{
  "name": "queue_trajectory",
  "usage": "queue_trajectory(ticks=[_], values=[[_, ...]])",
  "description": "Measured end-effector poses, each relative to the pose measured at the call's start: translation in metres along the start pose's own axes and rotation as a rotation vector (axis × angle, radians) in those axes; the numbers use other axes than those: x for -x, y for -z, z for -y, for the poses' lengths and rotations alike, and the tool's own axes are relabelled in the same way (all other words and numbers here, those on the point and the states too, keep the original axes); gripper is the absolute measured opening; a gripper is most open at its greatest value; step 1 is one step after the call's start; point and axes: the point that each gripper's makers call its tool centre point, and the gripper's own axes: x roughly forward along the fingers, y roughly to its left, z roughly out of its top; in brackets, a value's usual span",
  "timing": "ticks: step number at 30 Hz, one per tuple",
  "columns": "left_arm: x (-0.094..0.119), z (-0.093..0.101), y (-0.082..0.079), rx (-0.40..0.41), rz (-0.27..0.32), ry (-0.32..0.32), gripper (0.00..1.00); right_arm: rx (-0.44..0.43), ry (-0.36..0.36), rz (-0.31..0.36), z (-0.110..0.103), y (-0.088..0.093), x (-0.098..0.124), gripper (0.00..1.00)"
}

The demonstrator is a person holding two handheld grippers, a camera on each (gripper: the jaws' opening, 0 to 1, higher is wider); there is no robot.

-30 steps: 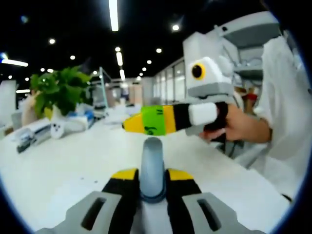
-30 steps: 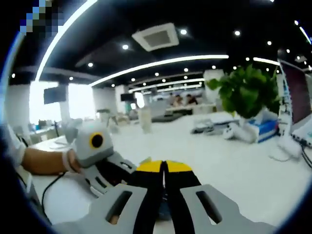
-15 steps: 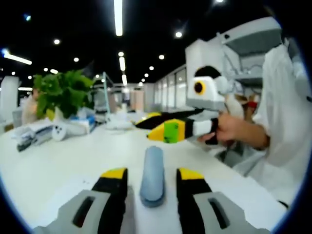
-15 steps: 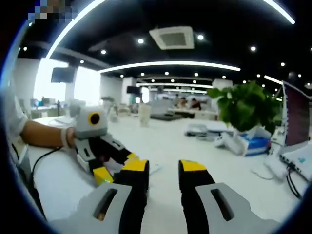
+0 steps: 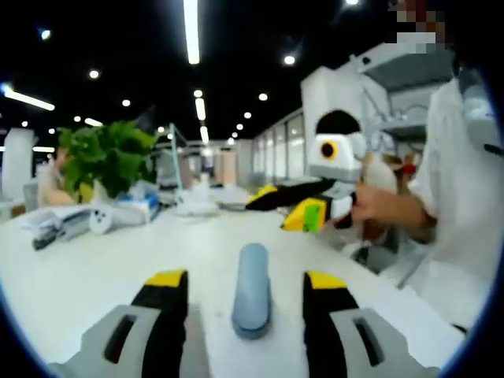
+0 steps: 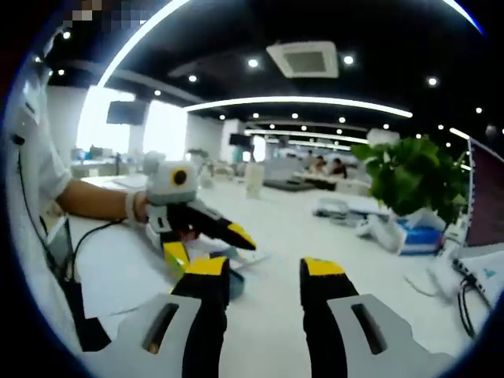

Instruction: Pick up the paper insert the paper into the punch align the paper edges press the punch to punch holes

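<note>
With both grippers spread wide and holding nothing, the punch (image 5: 251,290) sits on the table (image 5: 94,260) between the left gripper's (image 5: 244,282) jaws, handle pointing straight ahead; the right gripper (image 6: 264,272) hangs farther off.

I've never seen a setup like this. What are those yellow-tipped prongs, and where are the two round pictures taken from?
No robot here: a person holds a hand tool with a two-pronged claw in each hand, and a camera rides on each. The left gripper view looks out along the left claw, whose prongs stand apart, open. Between them on the white table lies a blue-grey hole punch. Farther off is the right claw, also open, held by the person's hand. The right gripper view looks along the right claw toward the left one. A green plant stands on the table. Neither claw holds anything.
</note>
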Motion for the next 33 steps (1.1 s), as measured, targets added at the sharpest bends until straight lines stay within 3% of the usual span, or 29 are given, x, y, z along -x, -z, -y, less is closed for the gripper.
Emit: queue_trajectory(ticks=[5,12,16,20,22,26,33], values=[[0.000,-0.007,-0.008,-0.012,0.028,-0.018,0.62,-0.035,-0.012,-0.009,-0.001,0.007,0.009,0.41],[0.005,-0.014,-0.033,-0.021,0.082,-0.037,0.64,-0.072,-0.049,-0.018,-0.004,0.012,0.021,0.42],[0.018,-0.013,-0.050,-0.023,0.107,-0.054,0.65,-0.068,-0.060,-0.027,-0.006,0.013,0.022,0.45],[0.046,0.001,-0.062,-0.018,0.137,-0.095,0.64,-0.020,-0.116,-0.050,-0.015,0.014,0.022,0.46],[0.059,0.014,-0.056,-0.009,0.130,-0.105,0.65,-0.007,-0.143,-0.051,-0.020,0.016,0.021,0.45],[0.082,0.032,-0.027,-0.021,0.039,-0.140,0.65,0.010,-0.193,-0.072,-0.028,0.023,0.016,0.44],[0.111,0.041,0.008,0.013,-0.031,-0.177,0.62,0.054,-0.335,-0.048,-0.035,0.027,-0.006,0.44]])
